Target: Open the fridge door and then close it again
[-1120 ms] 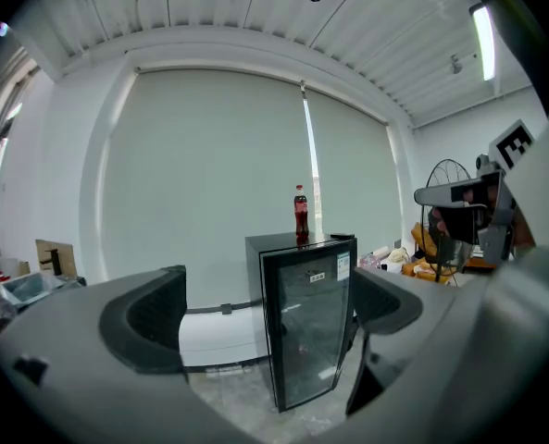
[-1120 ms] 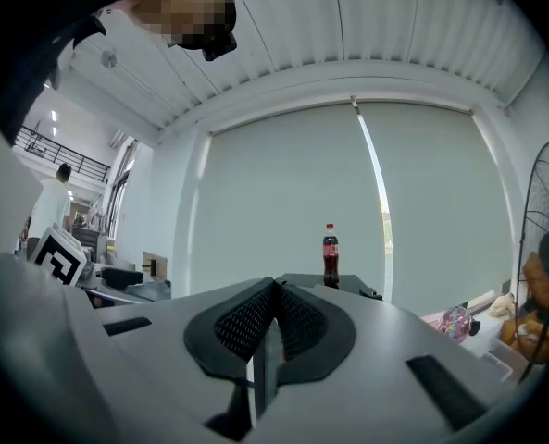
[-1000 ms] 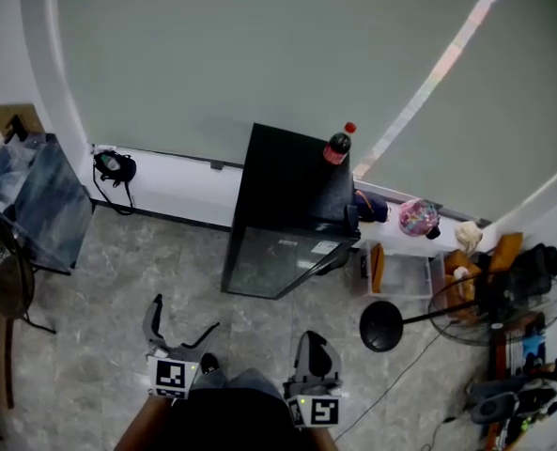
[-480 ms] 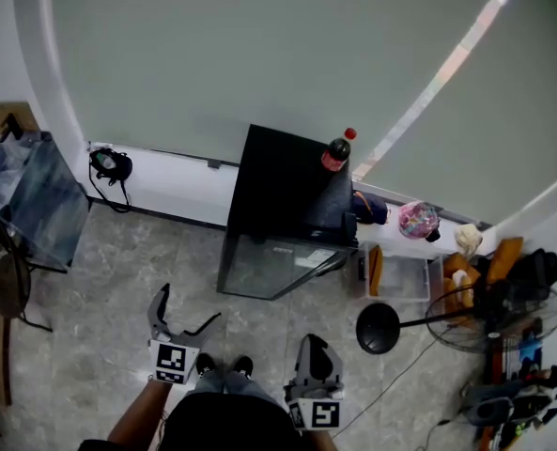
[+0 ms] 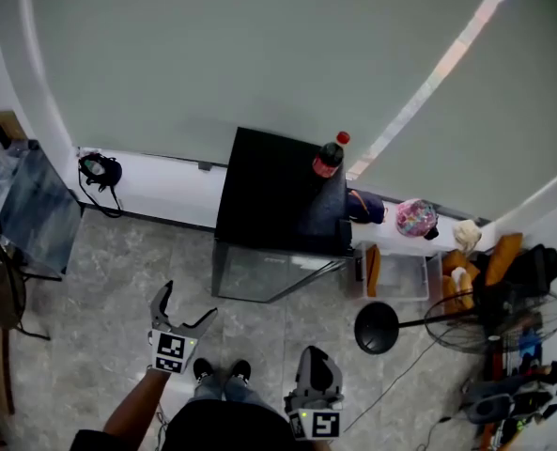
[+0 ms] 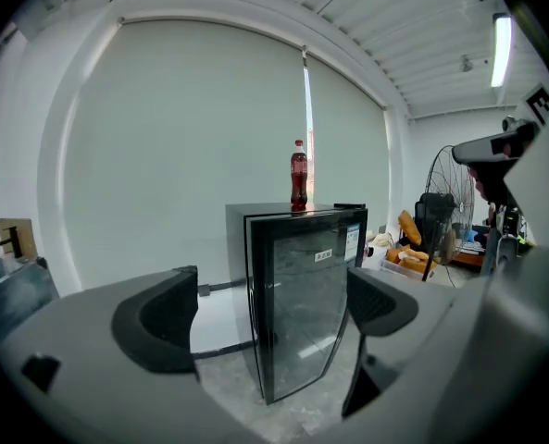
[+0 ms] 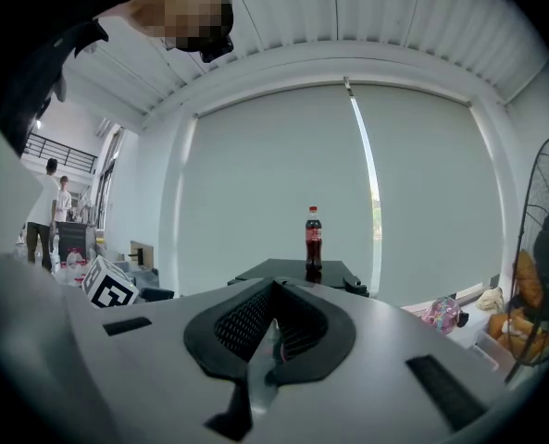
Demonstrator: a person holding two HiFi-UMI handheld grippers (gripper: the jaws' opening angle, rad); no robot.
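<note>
Fridge point(image 5: 278, 195): black, with a glass door, standing on the grey floor point(image 5: 118, 261) against the pale wall; door shut flat against the cabinet, as seen in the left gripper view point(image 6: 302, 294).
Bottle point(image 5: 327, 156): dark cola with a red cap, upright on the fridge top near its far right corner; also visible from both gripper views point(image 6: 298, 176) point(image 7: 313, 239).
Left tongs point(image 5: 188, 301): held out low over the floor, well short of the fridge, pointing toward its front; set wide apart point(image 6: 274, 313), having just been closing a little, with nothing between the pads and only the distant fridge door showing through the gap.
Right tongs point(image 5: 314, 355): close in front of the person, near the lower edge of the head view; pads pressed together point(image 7: 274, 326), nothing gripped.
Fan point(image 5: 489, 318): black standing fan on the floor, right of the fridge, apart from it.
</note>
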